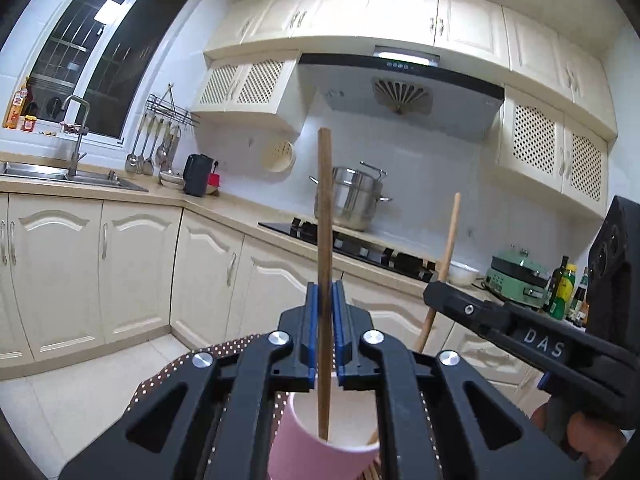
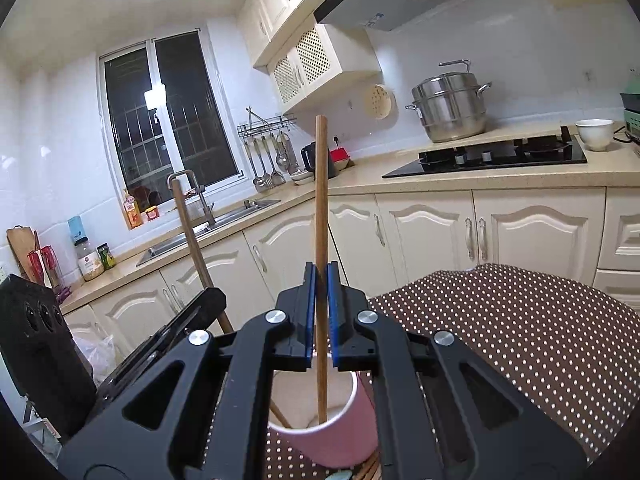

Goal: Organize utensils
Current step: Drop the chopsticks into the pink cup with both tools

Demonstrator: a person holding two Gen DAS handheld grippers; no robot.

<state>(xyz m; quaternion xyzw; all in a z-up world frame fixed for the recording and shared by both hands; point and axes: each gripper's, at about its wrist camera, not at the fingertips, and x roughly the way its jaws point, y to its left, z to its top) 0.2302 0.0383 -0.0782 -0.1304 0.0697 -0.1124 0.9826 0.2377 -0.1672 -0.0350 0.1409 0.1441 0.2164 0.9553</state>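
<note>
**Two chopsticks going into the pink cup**

Each gripper stands over the cup with a chopstick pinched upright between its blue pads. The left gripper (image 1: 325, 320) is clamped on a dark brown chopstick (image 1: 324, 208) whose lower tip already sits inside the cup (image 1: 304, 448). The right gripper (image 2: 320, 304) is clamped on a lighter, reddish-brown chopstick (image 2: 321, 200), and its tip too has dipped below the rim. Neither stick is released yet, so this pair is, I judge, at the point of being dropped in.

What remains looks small: let both go, then deal with the few wooden ends that show on the cloth (image 2: 520, 320) just beside the cup's foot, at the bottom edge of the right wrist view. Whether anything else lies waiting I cannot tell.

The cup is a plain cylinder, matte pink outside, white inside, with a thin rolled rim, likely paper. The chopsticks are slim wooden rods, smooth and straight. The cloth under the cup is dark brown with regular white dots and lies soft and slightly domed. The gripper bodies are hard black plastic with bright metal pivots.
</note>
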